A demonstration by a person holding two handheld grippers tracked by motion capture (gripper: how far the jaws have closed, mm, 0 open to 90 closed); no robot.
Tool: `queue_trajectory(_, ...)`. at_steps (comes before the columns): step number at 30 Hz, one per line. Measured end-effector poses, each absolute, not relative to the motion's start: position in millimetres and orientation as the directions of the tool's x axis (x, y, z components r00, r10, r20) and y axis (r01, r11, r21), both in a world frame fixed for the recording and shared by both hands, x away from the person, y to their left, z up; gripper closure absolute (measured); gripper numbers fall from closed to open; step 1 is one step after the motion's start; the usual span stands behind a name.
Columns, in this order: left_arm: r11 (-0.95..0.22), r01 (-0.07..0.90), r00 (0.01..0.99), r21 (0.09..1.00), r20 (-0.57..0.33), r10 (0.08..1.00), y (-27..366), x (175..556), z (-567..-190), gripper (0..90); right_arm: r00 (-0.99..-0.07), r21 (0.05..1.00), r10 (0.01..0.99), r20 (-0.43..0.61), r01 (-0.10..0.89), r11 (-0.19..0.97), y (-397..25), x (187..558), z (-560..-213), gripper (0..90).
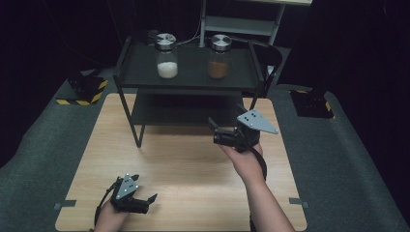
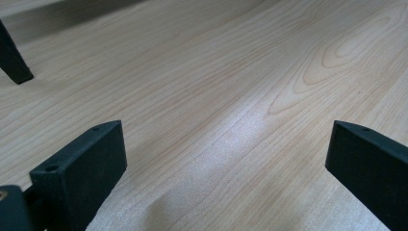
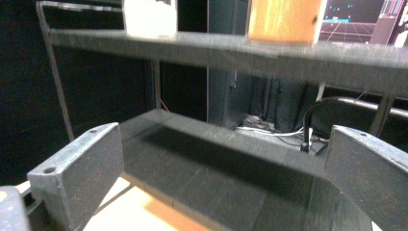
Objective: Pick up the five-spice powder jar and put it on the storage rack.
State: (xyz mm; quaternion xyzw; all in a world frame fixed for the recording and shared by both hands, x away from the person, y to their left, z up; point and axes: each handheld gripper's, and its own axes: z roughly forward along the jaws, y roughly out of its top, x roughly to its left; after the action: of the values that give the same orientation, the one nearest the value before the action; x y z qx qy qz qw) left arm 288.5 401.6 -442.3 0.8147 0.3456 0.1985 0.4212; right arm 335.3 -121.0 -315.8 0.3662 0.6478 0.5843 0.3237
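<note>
Two glass jars with metal lids stand on the top shelf of a black two-tier rack [image 1: 145, 77]: one with white grains [image 1: 167, 57] on the left, one with brown powder [image 1: 219, 57] on the right. My right gripper [image 1: 218, 131] is open and empty, raised in front of the rack's lower shelf [image 3: 207, 163], below the brown jar [image 3: 285, 19] and white jar [image 3: 149, 17]. My left gripper [image 1: 147, 202] rests low over the wooden table [image 1: 188, 183] near its front left edge, open with nothing between its jaws [image 2: 226, 168].
A rack leg [image 2: 13, 60] stands on the wood ahead of the left gripper. Grey padded floor [image 1: 348, 159] surrounds the table. Black blocks with yellow stripes [image 1: 87, 89] sit at the back left and back right [image 1: 312, 102]. A metal shelf frame [image 1: 241, 21] rises behind the rack.
</note>
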Motion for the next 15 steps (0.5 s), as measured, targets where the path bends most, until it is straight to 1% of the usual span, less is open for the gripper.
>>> queue_trajectory(15,-0.405,0.396,0.681,0.824,0.032,0.731,403,289,-442,0.8,-0.53,0.984,0.848,0.023,0.16,0.073,-130,319,-357,0.1)
